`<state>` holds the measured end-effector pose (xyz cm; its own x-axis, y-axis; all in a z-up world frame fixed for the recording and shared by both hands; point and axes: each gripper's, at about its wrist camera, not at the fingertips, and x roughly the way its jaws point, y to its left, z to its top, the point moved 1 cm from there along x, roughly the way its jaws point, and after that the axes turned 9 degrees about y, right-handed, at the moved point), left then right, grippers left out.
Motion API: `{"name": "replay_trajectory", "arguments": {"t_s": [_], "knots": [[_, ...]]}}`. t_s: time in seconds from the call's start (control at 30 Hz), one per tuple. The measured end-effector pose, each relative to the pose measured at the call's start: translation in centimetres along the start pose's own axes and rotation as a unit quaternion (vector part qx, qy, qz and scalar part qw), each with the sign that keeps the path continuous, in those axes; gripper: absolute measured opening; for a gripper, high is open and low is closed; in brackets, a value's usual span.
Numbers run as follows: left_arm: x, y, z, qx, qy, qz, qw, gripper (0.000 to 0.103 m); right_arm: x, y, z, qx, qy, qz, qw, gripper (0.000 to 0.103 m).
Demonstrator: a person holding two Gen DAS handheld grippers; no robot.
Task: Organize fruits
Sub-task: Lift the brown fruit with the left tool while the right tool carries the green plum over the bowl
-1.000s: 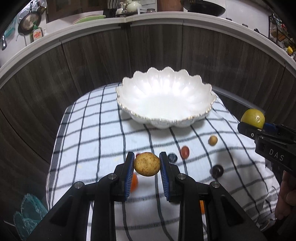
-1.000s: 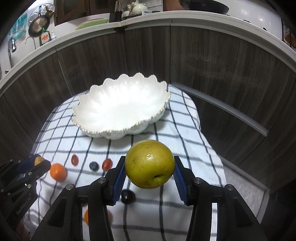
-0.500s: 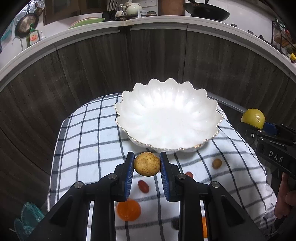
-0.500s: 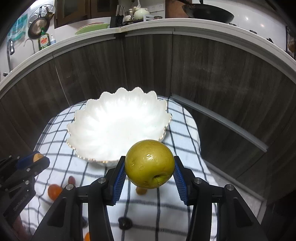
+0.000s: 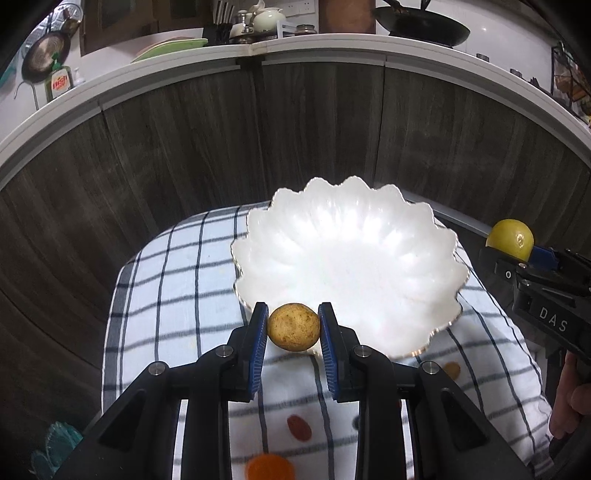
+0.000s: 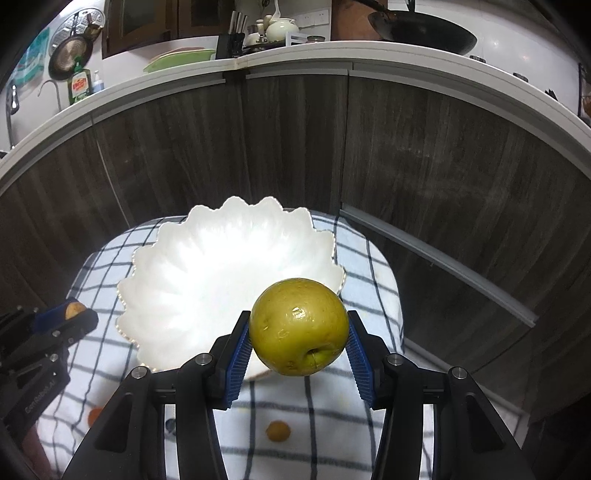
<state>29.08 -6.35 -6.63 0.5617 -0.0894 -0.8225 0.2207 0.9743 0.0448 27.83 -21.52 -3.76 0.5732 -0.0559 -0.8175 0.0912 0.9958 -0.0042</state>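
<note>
checked cloth (image 5: 177, 295) before dark cabinets: left gripper (image 5: 293, 328) clamping a small brown fruit (image 5: 293, 326) and right gripper (image 6: 297, 332) a green apple (image 6: 299, 325), both at the white bowl's (image 5: 332, 206) near rim, likely carrying; next, reach inward and release.

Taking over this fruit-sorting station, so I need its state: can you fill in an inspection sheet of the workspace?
Surface: checked cloth covering a small stand.
Job's things: white scalloped bowl, empty; loose small fruits on the cloth in front of it.
Clutter: nothing seen.
Grippers: left gripper shut on a small brown fruit; right gripper shut on a green apple; both at the bowl's near rim.
Cables: nothing seen.
Surroundings: dark wood cabinet fronts, white counter with dishes, black wok.
</note>
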Motion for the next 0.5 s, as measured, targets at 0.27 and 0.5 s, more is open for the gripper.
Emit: {"name": "replay_trajectory", "arguments": {"t_s": [0.27, 0.5], "knots": [[1.9, 0.1, 2.8, 0.004, -0.004, 0.002, 1.0, 0.028, 2.0, -0.4, 2.3, -0.005, 0.008, -0.012, 1.0, 0.05], [3.9, 0.7, 4.4, 0.0, 0.005, 0.008, 1.0, 0.028, 4.0, -0.4, 3.8, -0.006, 0.022, -0.013, 1.0, 0.05]]}}
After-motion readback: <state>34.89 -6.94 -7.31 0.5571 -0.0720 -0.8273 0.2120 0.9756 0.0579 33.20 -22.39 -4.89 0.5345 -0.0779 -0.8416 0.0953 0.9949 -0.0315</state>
